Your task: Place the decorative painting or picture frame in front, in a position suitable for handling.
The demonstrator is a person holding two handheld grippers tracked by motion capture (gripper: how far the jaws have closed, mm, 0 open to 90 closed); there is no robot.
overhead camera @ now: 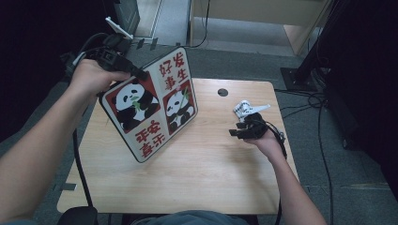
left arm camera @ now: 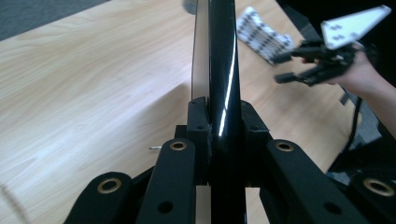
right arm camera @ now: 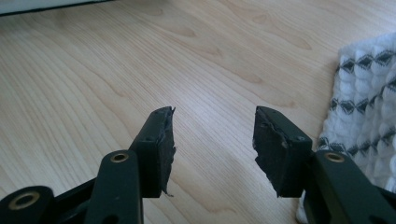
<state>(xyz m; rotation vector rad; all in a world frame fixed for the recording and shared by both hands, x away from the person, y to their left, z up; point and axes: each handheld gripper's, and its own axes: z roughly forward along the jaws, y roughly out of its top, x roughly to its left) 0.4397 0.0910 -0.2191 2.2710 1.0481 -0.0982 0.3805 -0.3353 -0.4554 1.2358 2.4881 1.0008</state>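
Note:
A rectangular board (overhead camera: 150, 105) printed with two pandas and red characters is tilted above the left half of the wooden table (overhead camera: 211, 183). My left gripper (overhead camera: 136, 72) is shut on its upper left edge. In the left gripper view the jaws clamp the board's thin dark edge (left arm camera: 223, 56) at the left gripper (left arm camera: 218, 126). My right gripper (overhead camera: 237, 131) is low over the table's right side, open with nothing between its fingers (right arm camera: 212, 130). A white cloth with a black diamond pattern (overhead camera: 244, 108) lies just beyond and beside it (right arm camera: 369, 107).
A round hole (overhead camera: 222, 92) sits in the table near its far edge. Grey carpet surrounds the table, with black cables (overhead camera: 324, 140) on the floor to the right and a wooden cabinet (overhead camera: 263, 14) behind. In the left gripper view the right gripper (left arm camera: 285, 67) is next to the cloth (left arm camera: 261, 32).

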